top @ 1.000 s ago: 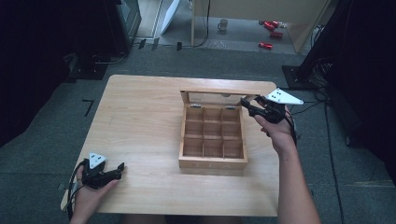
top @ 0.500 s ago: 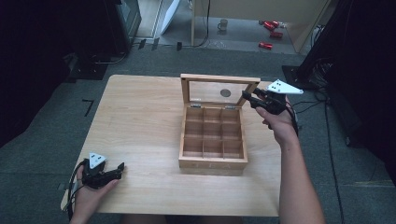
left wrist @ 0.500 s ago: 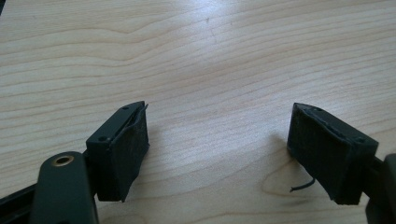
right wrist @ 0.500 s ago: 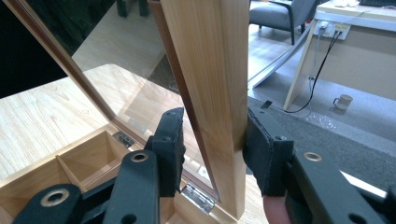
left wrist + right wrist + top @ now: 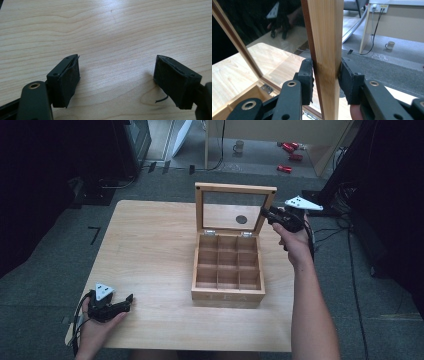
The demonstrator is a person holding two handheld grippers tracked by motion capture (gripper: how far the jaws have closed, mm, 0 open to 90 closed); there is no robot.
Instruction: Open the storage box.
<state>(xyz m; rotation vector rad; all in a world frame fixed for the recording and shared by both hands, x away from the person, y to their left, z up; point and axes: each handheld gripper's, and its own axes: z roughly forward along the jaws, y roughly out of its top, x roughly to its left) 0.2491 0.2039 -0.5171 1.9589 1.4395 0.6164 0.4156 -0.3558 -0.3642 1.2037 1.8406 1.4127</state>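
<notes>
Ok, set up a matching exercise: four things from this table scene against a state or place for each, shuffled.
Things:
1. lid
2. left tool
3. right tool
4. box compartments

States:
A. empty
B. open, resting on the table
C. raised, standing upright
D. shut on the lid frame's edge

Pairs: 1-C, 2-B, 3-D, 4-A

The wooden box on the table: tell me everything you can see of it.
The wooden box is pale wood with nine empty compartments in a three-by-three grid. It stands right of centre on the table. Its lid, a wooden frame around a clear pane, is hinged at the back and stands upright. The right gripper is clamped on the frame's right edge.
</notes>
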